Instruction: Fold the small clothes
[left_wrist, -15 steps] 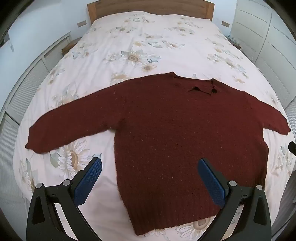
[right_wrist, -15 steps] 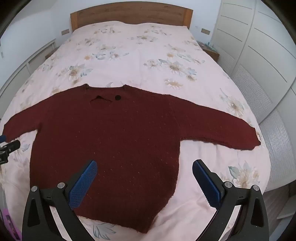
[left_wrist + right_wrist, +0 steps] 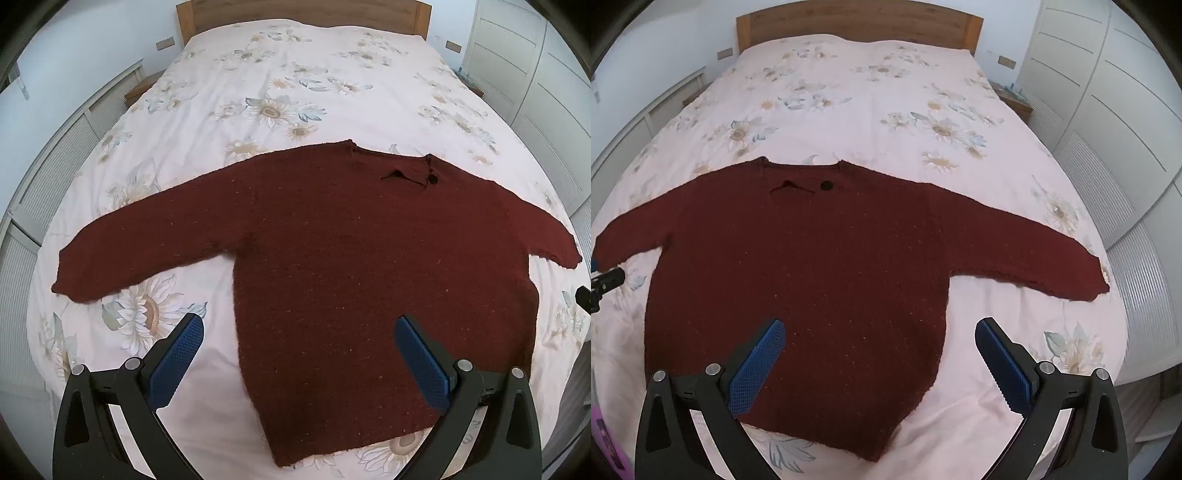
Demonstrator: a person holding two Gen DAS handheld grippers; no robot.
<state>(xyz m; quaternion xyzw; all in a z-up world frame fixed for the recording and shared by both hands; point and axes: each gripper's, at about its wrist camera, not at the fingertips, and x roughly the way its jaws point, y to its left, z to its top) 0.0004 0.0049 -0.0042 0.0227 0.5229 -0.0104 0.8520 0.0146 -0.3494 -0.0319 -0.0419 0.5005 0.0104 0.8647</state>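
Note:
A dark red knitted sweater (image 3: 351, 266) (image 3: 812, 288) lies flat on the bed, neck away from me, both sleeves spread out to the sides. A small dark button sits at its neck opening. My left gripper (image 3: 299, 328) hovers open above the sweater's lower left side, blue pads wide apart with nothing between them. My right gripper (image 3: 879, 330) hangs open above the lower right side, also empty. The left gripper's black tip (image 3: 605, 280) shows at the left edge of the right wrist view.
The bed (image 3: 295, 74) has a pale pink cover with sunflower print and a wooden headboard (image 3: 857, 22). White wardrobe doors (image 3: 1108, 110) stand along the right side. Low white cabinets (image 3: 55, 166) run along the left. Small bedside tables flank the headboard.

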